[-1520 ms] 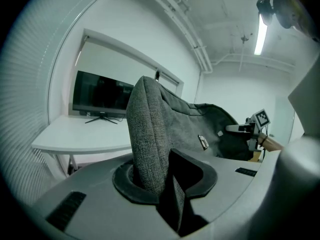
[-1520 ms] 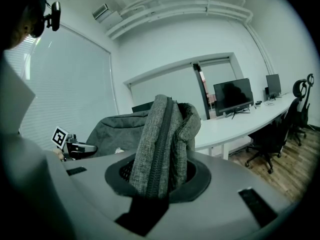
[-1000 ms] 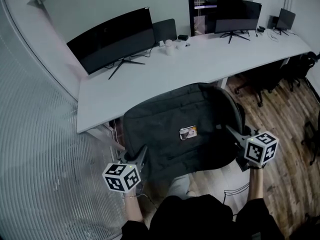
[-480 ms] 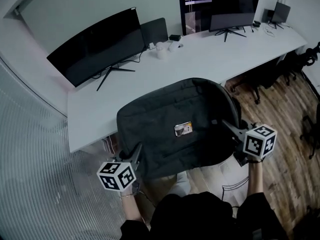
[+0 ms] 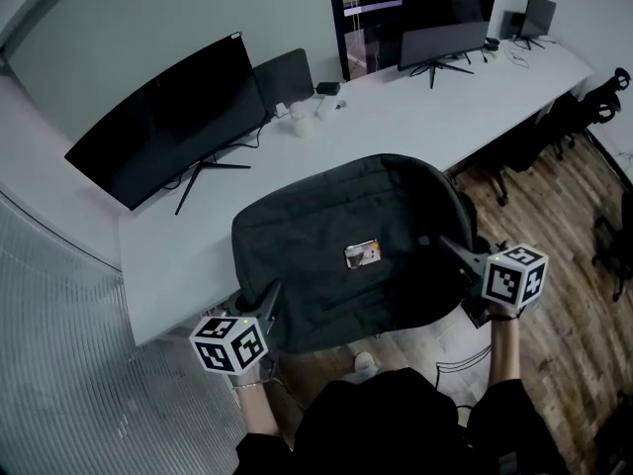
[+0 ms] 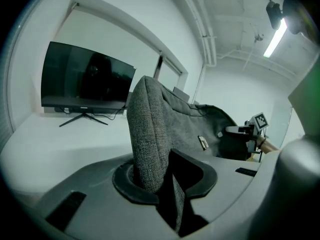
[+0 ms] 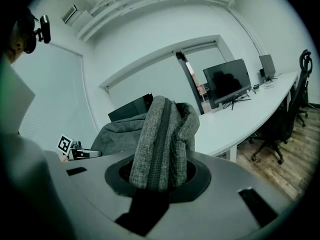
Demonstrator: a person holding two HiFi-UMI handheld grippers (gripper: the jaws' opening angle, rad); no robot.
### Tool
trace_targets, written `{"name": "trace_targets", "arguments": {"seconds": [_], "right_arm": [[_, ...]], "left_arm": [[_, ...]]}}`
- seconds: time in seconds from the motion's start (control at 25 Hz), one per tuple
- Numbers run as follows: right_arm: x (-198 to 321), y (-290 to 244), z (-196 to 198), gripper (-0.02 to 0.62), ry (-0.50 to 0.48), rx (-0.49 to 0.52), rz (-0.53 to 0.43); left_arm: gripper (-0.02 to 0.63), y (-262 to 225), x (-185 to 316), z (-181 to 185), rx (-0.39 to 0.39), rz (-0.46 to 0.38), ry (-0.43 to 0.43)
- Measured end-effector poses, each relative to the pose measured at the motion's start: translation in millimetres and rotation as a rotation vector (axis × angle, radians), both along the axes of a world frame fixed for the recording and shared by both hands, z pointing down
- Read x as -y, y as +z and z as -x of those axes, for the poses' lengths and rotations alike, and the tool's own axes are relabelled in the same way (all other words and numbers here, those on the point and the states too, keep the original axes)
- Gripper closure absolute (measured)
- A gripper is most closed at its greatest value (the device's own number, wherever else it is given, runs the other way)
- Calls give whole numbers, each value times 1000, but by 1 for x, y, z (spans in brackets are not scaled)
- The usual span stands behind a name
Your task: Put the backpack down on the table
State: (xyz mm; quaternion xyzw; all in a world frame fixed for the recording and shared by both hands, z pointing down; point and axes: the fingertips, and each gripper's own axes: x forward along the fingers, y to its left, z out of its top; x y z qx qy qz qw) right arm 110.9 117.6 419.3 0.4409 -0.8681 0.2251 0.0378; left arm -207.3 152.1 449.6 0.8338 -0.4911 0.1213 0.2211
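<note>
A dark grey backpack (image 5: 346, 250) hangs flat between my two grippers, its far half over the white table (image 5: 415, 117) and its near half past the front edge. My left gripper (image 5: 265, 305) is shut on the backpack's lower left corner; in the left gripper view grey fabric (image 6: 147, 139) rises from between the jaws. On the other side my right gripper (image 5: 447, 250) is shut on the right edge, where a zipper seam (image 7: 160, 144) stands up out of the jaws. A small label (image 5: 362, 254) sits mid-panel.
A wide curved monitor (image 5: 168, 122) stands on the table at the left, a dark speaker-like panel (image 5: 284, 75) and small white items (image 5: 302, 119) behind the bag, further monitors (image 5: 435, 23) at the back right. Office chairs (image 5: 584, 117) and wooden floor lie right.
Both grippers have carried the backpack toward the table; the table and monitors have shifted left and nearer in the head view, and more of the bag overlaps the tabletop.
</note>
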Motion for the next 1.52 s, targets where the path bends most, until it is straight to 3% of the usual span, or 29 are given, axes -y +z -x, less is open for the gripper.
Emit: {"name": "trace_targets", "arguments": {"seconds": [0.64,1.52], "right_arm": [[63,-4,-40,503,87,12,20],[256,-24,-64,503,-77,-40,73]], "left_arm": [[514,-6,90,-38,-1,28,87],[514,-9,232,-68,-75,95,-36]]}}
